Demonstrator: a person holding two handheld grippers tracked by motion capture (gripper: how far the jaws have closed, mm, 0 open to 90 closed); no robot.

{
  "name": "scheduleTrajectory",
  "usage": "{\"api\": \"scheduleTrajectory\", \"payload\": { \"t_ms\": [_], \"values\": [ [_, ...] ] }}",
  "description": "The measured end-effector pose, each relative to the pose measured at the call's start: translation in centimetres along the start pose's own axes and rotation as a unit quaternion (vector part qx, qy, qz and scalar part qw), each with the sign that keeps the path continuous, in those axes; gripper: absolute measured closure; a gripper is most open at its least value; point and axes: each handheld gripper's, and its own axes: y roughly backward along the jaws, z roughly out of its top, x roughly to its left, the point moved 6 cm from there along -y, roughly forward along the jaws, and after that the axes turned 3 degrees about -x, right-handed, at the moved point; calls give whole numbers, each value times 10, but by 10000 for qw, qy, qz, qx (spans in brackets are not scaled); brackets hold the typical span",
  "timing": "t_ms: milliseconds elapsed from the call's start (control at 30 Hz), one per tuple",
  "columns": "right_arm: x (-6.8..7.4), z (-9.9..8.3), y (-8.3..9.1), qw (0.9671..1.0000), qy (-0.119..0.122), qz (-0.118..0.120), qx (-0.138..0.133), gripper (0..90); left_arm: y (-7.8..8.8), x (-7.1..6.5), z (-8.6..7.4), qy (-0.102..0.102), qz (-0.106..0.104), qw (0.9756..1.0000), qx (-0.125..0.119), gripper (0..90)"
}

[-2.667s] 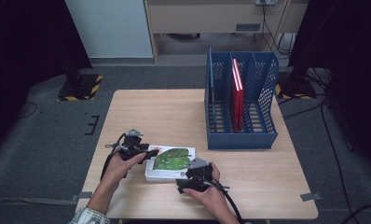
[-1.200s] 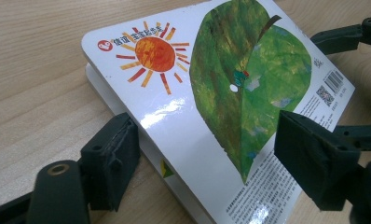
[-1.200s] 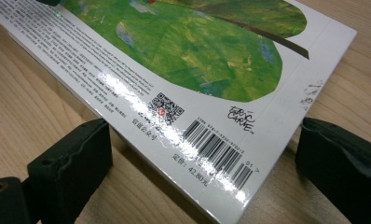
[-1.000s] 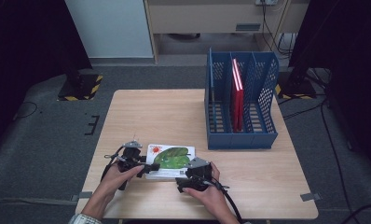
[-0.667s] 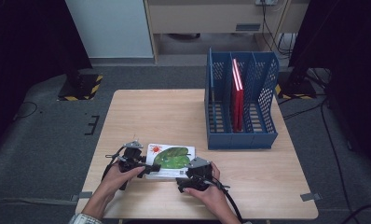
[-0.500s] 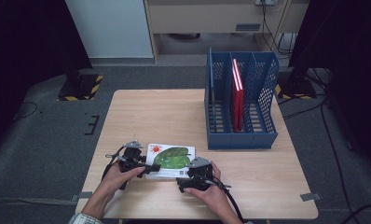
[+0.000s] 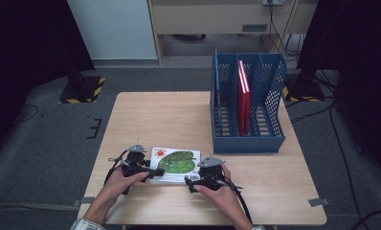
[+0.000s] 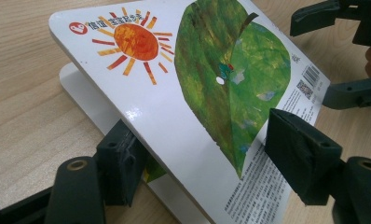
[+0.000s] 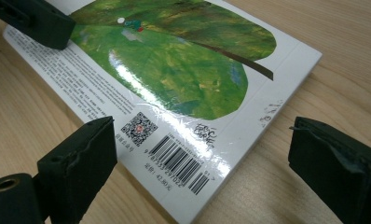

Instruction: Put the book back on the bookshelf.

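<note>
On the near edge of the wooden table [image 7: 179, 115] lies a picture book [image 7: 175, 164]. My left gripper [image 8: 207, 158] pinches its raised back cover between both pads. My right gripper [image 9: 202, 172] hovers with jaws apart around the book's barcode corner, touching nothing.

One picture book [image 7: 175, 164] is being counted on the table [image 7: 160, 115], its cover showing one sun and one green leaf. One blue file rack [image 7: 248, 108] of three slots is being counted, with one red book [image 7: 243, 98] in it. Two grippers, left [image 7: 152, 173] and right [image 7: 192, 182], are being counted.
</note>
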Motion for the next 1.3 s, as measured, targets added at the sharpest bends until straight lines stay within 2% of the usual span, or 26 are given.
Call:
{"api": "scheduleTrajectory", "payload": {
  "t_ms": [133,400,533,767,1000,1133,1300],
  "values": [
    [-2,-1,-4,9998,-162,98,41,71,0,0,0,-18,-6,10000,4,312],
    [-6,-2,-8,9993,-262,256,86,60,1,0,0,-67,-49,10000,41,369],
    [-5,-2,-8,9993,-209,318,68,61,1,-1,0,-105,-59,9999,31,393],
    [-5,-3,-9,9990,-250,365,111,31,7,-3,2,-242,-96,9997,-23,462],
    [-7,-3,-10,9990,-202,383,84,21,9,-4,3,-304,-101,9995,-69,487],
    [-5,-2,-11,9986,-297,432,62,36,10,-7,4,-374,-85,9992,-113,514],
    [-6,-1,-9,9986,-253,453,84,72,11,-7,4,-393,-65,9991,-145,529]
  ]
}}
